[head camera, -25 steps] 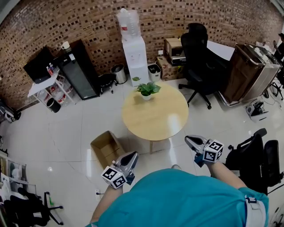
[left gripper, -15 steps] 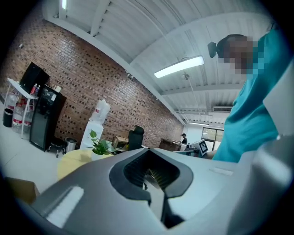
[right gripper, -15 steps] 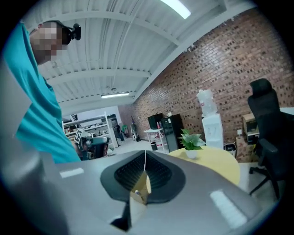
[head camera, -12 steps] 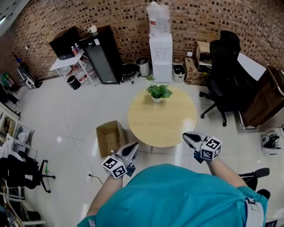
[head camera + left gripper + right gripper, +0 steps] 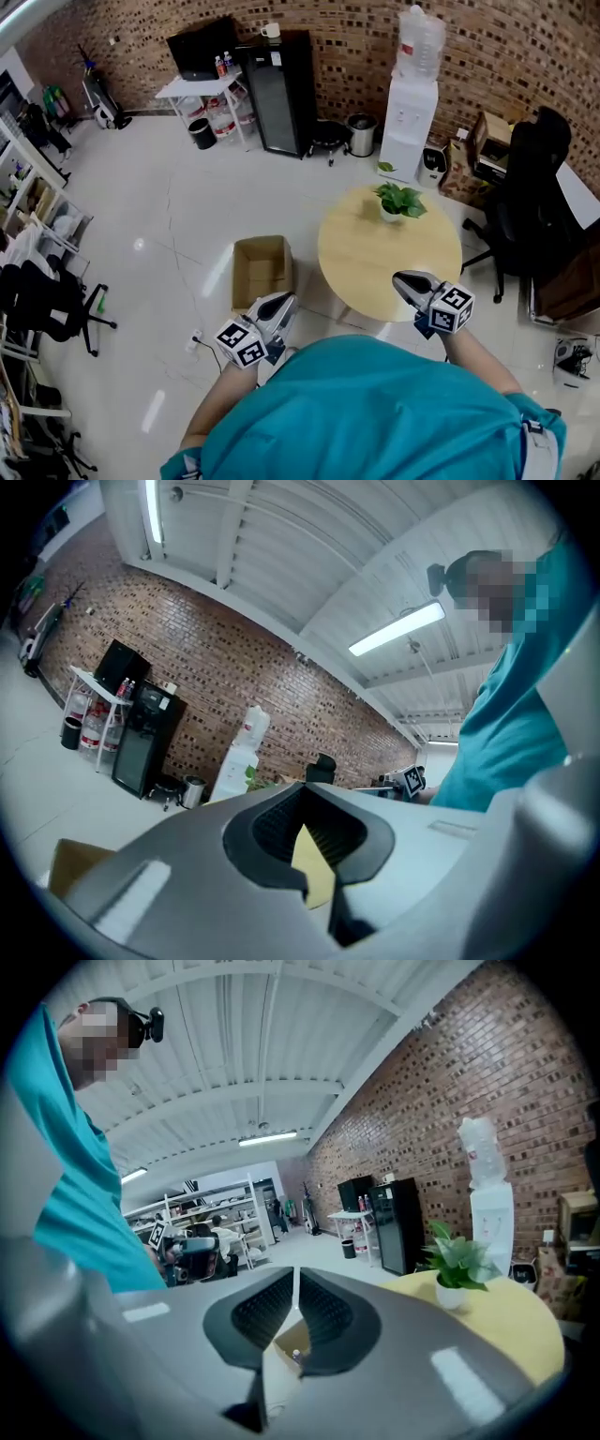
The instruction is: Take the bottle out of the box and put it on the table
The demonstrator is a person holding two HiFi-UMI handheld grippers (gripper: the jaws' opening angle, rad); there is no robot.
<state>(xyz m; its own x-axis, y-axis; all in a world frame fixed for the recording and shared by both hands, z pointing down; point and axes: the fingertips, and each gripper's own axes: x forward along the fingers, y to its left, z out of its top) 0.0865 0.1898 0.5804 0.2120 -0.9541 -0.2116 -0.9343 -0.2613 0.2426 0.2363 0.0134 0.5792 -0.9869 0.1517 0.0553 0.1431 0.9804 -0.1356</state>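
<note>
Right gripper, jaws opening empty, sights bottle apparently cap-up in box.

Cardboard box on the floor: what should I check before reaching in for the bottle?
1. Open brown cardboard box: top open, ok.
2. Bottle inside: cannot tell, too small to make out.
3. Right gripper: empty, jaws opening, ok.
4. Left gripper: empty, jaws shut, ok as the spare.
5. Gripper in the box: not ok, both are held outside it.
6. Round wooden table: bare room beside the green potted plant, ok.
</note>
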